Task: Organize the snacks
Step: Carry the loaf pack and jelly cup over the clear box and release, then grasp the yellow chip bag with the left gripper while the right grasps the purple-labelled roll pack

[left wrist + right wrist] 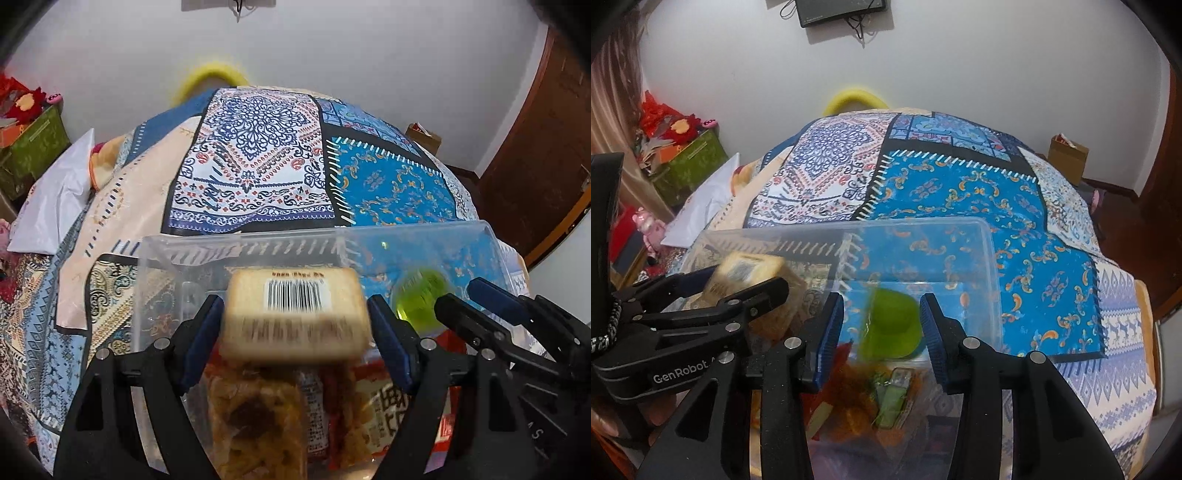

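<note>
Two grippers hover over the clear bin (491, 236): left gripper (295, 325) fingers spread beside a barcoded cake (295, 314), right gripper (882, 328) fingers spread around a green jelly cup (890, 328), apparently dropping both inside.

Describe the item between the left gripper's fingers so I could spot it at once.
Find the clear plastic bin on the patchwork tablecloth. Above it, between the left gripper fingers, is a pale cake-like snack. Unlike the green jelly cup beside it, it carries a white barcode label.
</note>
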Tool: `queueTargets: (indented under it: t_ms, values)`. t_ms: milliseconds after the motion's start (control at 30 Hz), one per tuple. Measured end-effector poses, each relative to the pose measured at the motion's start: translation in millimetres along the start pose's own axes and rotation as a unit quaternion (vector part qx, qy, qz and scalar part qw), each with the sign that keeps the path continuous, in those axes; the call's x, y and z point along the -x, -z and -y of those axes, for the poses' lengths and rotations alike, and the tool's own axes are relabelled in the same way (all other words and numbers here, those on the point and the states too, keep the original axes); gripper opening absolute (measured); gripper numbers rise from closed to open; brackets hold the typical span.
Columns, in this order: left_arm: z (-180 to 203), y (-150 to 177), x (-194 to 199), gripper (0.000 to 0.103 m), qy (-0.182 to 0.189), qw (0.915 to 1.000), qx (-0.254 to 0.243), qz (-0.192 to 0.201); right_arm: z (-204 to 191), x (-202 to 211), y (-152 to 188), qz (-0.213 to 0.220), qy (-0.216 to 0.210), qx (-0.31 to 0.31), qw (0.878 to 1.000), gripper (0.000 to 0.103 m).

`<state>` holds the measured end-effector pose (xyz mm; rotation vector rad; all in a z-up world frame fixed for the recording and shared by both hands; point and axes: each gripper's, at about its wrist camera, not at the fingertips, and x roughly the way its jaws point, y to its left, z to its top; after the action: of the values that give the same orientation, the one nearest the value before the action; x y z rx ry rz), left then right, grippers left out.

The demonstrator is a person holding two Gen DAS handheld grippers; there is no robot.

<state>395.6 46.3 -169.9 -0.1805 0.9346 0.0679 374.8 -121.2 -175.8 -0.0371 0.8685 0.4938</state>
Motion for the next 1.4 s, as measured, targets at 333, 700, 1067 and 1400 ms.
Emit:
queueTargets:
  t_ms: [333,700,1067,1400]
  values:
    - [3.6,11.8,63.2,0.079,-0.001,0.9985,-0.029,0.046,-9.6,45.4,2.1,0.032,0.005,0.005,0.999,0.055]
    - [9.3,62.4,166.7,0.083,0.003,0.9921,-0.080,0.097,-26.0,136.3,36.8,0.083,0.006,0.019,0.996,0.065]
    - [-2.3,152.2,209.2,0.084,0.007,0.9930,-0.092,0.074,-48.0,181.9,108.5,0.079,-0.006,0.025,0.997,0.067]
    - [-27.9,221.9,203.2,0.084,0.004,0.9980,-0.058,0.024,-80.5,164.0,168.2,0.020,-0.027,0.038,0.999,0.068]
